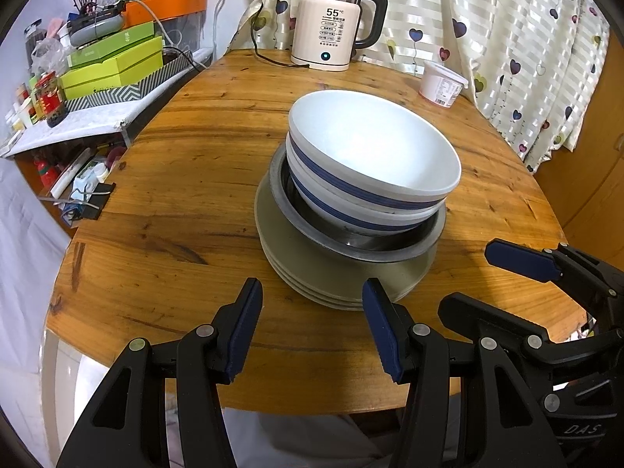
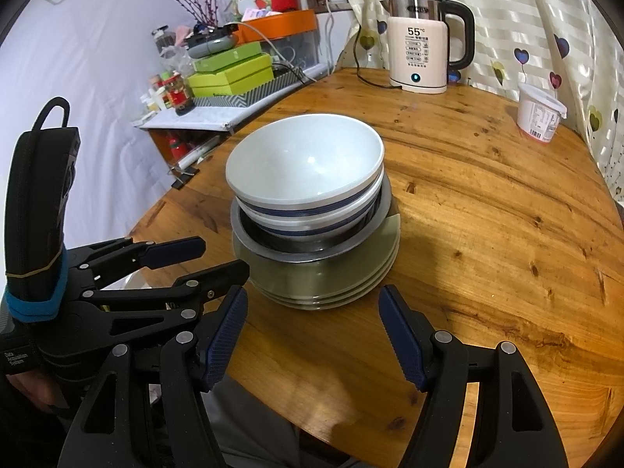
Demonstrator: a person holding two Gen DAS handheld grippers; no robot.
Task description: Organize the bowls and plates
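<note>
Both the left claw [image 1: 312,323] and right claw [image 2: 312,331] are wide and hold nothing, near the stacked white blue-striped bowls [image 1: 374,156] on the round wooden desk [image 1: 187,195].

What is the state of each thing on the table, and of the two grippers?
Top striped bowl: upright, empty, nested in a second one.
Metal bowl: holds both bowls.
Plates: stacked under it.
Kettle: on its base, display reads 55.
Plastic tub: lid on.
Left gripper: open, empty.
Right gripper: open, empty.
</note>
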